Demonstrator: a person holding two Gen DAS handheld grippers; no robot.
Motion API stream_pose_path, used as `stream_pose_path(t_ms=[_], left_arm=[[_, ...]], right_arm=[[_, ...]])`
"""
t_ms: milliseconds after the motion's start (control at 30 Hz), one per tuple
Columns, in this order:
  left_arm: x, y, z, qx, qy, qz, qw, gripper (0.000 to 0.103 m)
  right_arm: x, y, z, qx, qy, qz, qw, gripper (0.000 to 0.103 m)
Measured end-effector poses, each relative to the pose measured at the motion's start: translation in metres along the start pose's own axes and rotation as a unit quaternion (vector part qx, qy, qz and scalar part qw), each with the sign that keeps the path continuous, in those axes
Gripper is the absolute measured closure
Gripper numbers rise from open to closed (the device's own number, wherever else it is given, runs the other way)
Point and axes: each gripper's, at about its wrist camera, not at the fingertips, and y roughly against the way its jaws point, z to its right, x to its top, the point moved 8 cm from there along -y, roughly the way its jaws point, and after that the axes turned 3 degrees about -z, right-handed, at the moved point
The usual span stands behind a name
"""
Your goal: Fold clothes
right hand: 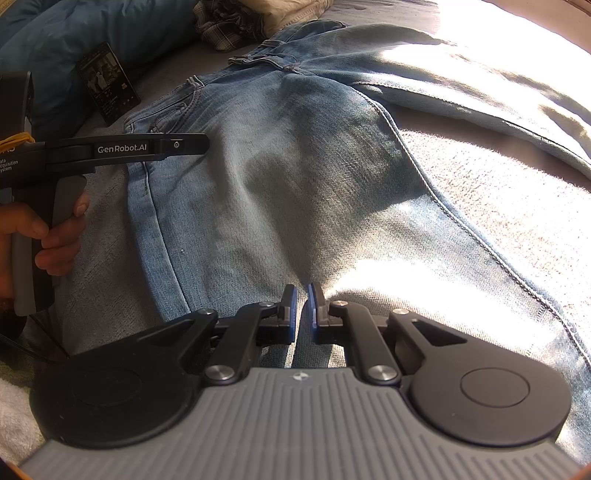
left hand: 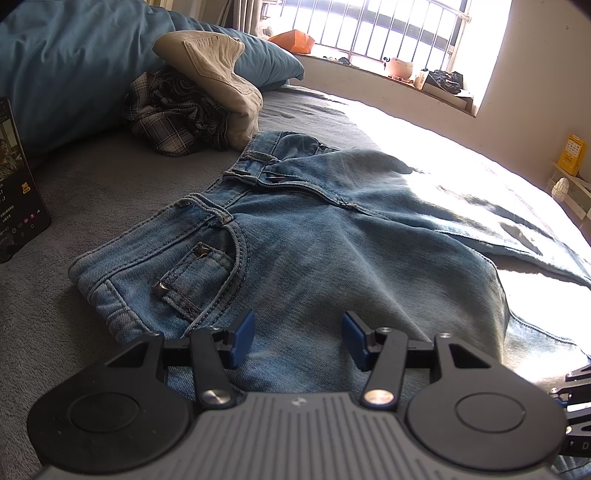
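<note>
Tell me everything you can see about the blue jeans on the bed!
The jeans are faded light-blue denim with thick stitched seams, belt loops, a small coin pocket and metal rivets. They lie spread out, front up, on the grey bed cover, slightly wrinkled, with the waistband toward the pillow end and the legs parted. Bright sunlight falls across one leg. The waistband touches a beige garment piled beside a checked one. The left tool is open over the hip, the right tool nearly shut over a leg.

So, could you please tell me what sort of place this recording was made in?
Most likely a bedroom in a home. The jeans lie spread on a bed with a grey cover, a blue pillow sits at its head beside more clothes, and a barred window lets in sun.
</note>
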Motion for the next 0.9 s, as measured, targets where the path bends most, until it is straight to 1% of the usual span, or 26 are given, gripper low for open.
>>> stream_pose_path(t_ms=[900], left_arm=[[0.0001, 0.0004, 0.0, -0.002, 0.001, -0.003, 1.0, 0.049]], right_arm=[[0.0001, -0.0011, -0.0016, -0.003, -0.001, -0.002, 1.0, 0.097]])
